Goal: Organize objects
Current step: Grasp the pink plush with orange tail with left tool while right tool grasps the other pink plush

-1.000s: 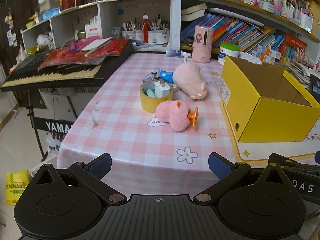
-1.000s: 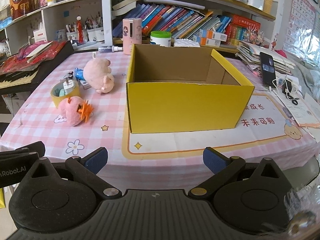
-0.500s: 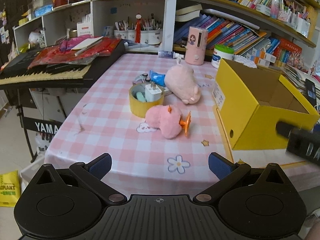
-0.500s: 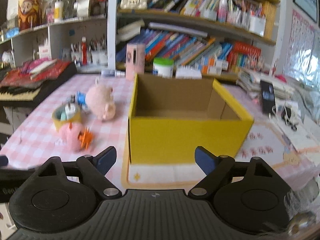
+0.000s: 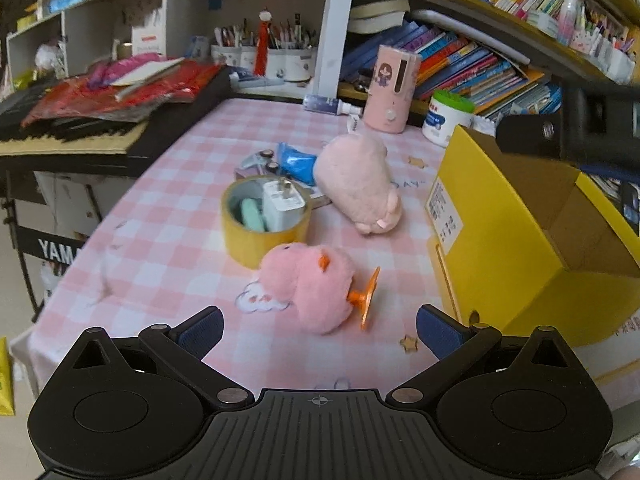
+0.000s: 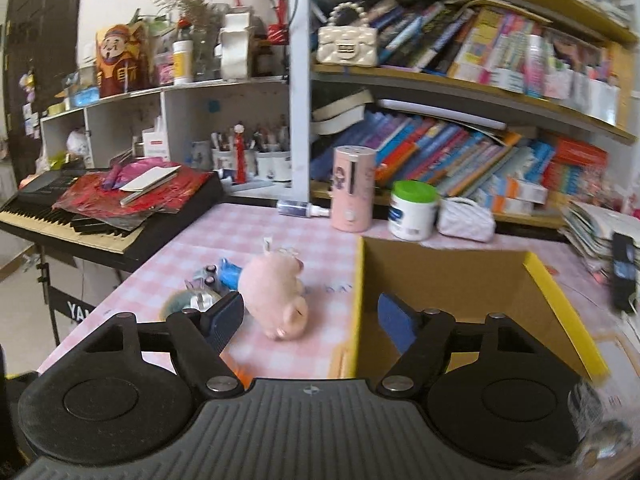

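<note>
A pink plush chick [image 5: 310, 284] with orange feet lies on the pink checked tablecloth [image 5: 168, 248], just ahead of my open, empty left gripper [image 5: 320, 330]. Behind it stands a yellow tape roll [image 5: 256, 240] holding a white charger [image 5: 282, 204]. A pink plush pig [image 5: 356, 180] lies beyond; it also shows in the right wrist view [image 6: 276, 292]. An open yellow cardboard box [image 5: 532, 240] stands on the right. My right gripper [image 6: 310, 320] is open and empty, raised above the table by the box's left wall [image 6: 356, 304].
A keyboard [image 5: 68, 136] piled with red packets stands left of the table. A pink dispenser [image 5: 390, 92], a white jar [image 5: 448, 118] and bookshelves line the back. A blue packet and small parts [image 5: 276, 162] lie behind the tape roll. A phone [image 6: 622, 276] lies far right.
Both grippers have moved forward over the table. My right gripper rose and swung left toward the pig and the box's left wall. My left gripper closed in on the plush chick.
</note>
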A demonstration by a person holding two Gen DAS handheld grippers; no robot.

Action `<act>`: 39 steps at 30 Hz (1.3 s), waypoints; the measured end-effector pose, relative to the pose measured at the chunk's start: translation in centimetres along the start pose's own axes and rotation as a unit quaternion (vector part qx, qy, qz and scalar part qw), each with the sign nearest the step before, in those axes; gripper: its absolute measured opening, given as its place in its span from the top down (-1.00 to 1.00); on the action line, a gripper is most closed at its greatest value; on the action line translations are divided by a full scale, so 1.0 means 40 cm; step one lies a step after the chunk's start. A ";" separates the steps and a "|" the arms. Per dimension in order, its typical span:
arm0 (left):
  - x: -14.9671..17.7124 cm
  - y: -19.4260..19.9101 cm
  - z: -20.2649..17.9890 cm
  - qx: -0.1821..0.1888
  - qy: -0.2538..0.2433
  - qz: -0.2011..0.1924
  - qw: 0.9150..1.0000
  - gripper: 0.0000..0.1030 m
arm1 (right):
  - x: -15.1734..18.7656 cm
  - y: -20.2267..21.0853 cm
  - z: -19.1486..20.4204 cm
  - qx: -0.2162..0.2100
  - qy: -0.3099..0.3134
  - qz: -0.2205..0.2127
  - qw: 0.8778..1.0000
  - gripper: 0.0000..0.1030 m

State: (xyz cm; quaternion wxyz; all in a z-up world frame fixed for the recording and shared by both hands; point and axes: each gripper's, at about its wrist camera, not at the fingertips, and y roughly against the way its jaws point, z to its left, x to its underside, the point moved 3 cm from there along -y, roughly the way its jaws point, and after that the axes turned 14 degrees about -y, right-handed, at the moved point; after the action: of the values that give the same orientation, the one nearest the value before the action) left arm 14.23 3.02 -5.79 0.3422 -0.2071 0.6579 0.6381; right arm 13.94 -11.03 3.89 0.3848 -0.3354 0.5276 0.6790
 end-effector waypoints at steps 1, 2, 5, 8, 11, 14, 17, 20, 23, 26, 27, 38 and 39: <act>-0.007 -0.018 -0.003 0.000 -0.004 0.003 1.000 -0.99 | -0.012 -0.019 0.001 -0.004 0.002 0.005 1.000 -0.41; -0.013 -0.037 -0.007 -0.002 -0.010 0.006 1.000 -0.97 | -0.020 -0.035 0.002 -0.007 0.002 0.010 1.000 -0.41; -0.026 -0.082 -0.014 -0.014 -0.021 0.009 1.000 -0.96 | -0.047 -0.092 0.011 -0.018 0.010 0.025 0.999 -0.42; -0.037 -0.118 -0.014 -0.023 -0.027 0.011 0.999 -0.92 | -0.057 -0.138 0.032 -0.028 0.036 0.031 0.998 -0.43; -0.044 -0.149 -0.011 -0.029 -0.029 0.017 0.999 -0.90 | -0.061 -0.186 0.063 -0.045 0.070 0.037 0.996 -0.46; -0.044 -0.172 -0.012 -0.030 -0.028 0.025 0.999 -0.90 | -0.066 -0.241 0.078 -0.057 0.080 0.059 0.993 -0.46; -0.048 -0.187 -0.015 -0.030 -0.029 0.030 0.999 -0.90 | -0.071 -0.299 0.082 -0.063 0.077 0.092 0.991 -0.50; -0.048 -0.203 -0.015 -0.026 -0.032 0.035 0.999 -0.83 | -0.067 -0.347 0.086 -0.063 0.075 0.125 0.987 -0.56; -0.047 -0.210 -0.012 -0.009 -0.033 0.040 0.999 -0.70 | -0.057 -0.399 0.089 -0.049 0.077 0.151 0.984 -0.63; -0.048 -0.205 0.006 0.009 -0.022 0.041 0.999 -0.54 | -0.048 -0.446 0.094 -0.036 0.080 0.172 0.981 -0.69; -0.046 -0.202 0.014 0.012 -0.014 0.042 0.999 -0.54 | -0.045 -0.460 0.095 -0.034 0.079 0.176 0.981 -0.69; -0.021 -0.128 0.100 0.007 0.059 0.039 0.997 -0.53 | -0.002 -0.613 0.092 -0.009 0.063 0.239 0.969 -0.59; -0.020 -0.119 0.103 0.005 0.063 0.037 0.997 -0.53 | 0.002 -0.614 0.088 -0.017 0.057 0.244 0.968 -0.36</act>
State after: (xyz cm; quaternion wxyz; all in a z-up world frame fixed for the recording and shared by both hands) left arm 18.94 6.47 -8.35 0.2774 -0.2209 0.6888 0.6322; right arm 35.27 -3.99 -6.66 0.1718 -0.2410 0.6030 0.7408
